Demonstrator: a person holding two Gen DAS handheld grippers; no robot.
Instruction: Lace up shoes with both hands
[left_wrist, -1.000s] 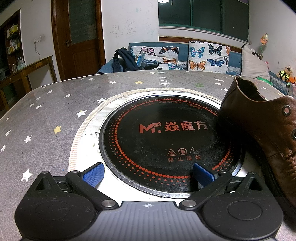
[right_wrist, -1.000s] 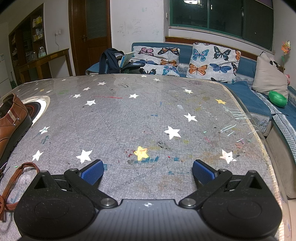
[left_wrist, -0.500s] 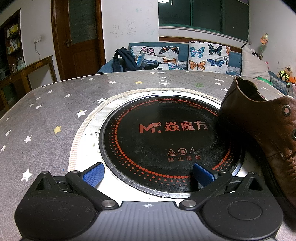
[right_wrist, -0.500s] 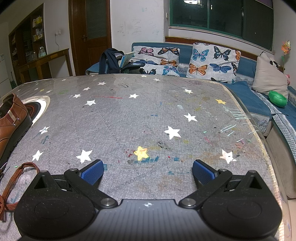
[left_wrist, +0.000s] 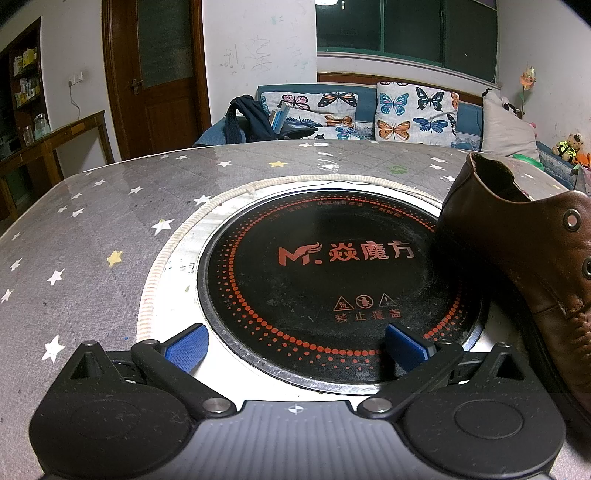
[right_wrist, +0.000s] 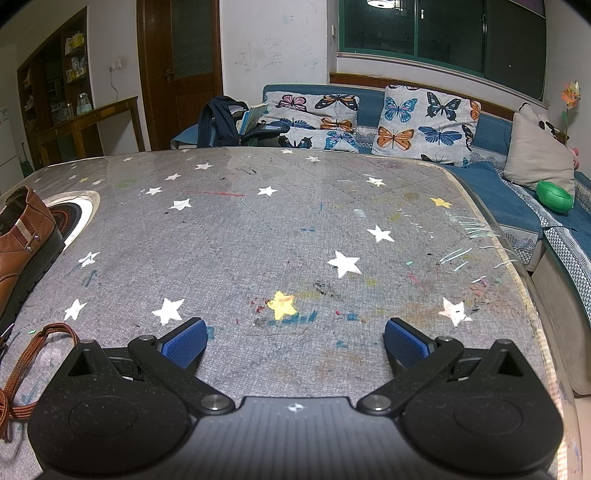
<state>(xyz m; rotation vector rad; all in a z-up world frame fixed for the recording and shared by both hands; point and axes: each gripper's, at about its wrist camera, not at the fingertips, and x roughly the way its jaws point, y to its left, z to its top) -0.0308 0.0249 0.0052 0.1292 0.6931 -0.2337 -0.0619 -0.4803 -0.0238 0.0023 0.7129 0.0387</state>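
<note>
Shoe (left_wrist: 524, 254) brown leather, eyelets unlaced, lace (right_wrist: 22, 373) loose beside; both grippers' fingers (left_wrist: 186, 347) spread wide, empty.

Both tongs spread wide, holding nothing

The left tongs (left_wrist: 297, 345) and right tongs (right_wrist: 295, 343) point forward and level, low over the desk (right_wrist: 295, 240), blue pads (right_wrist: 184, 343) well apart.
</note>
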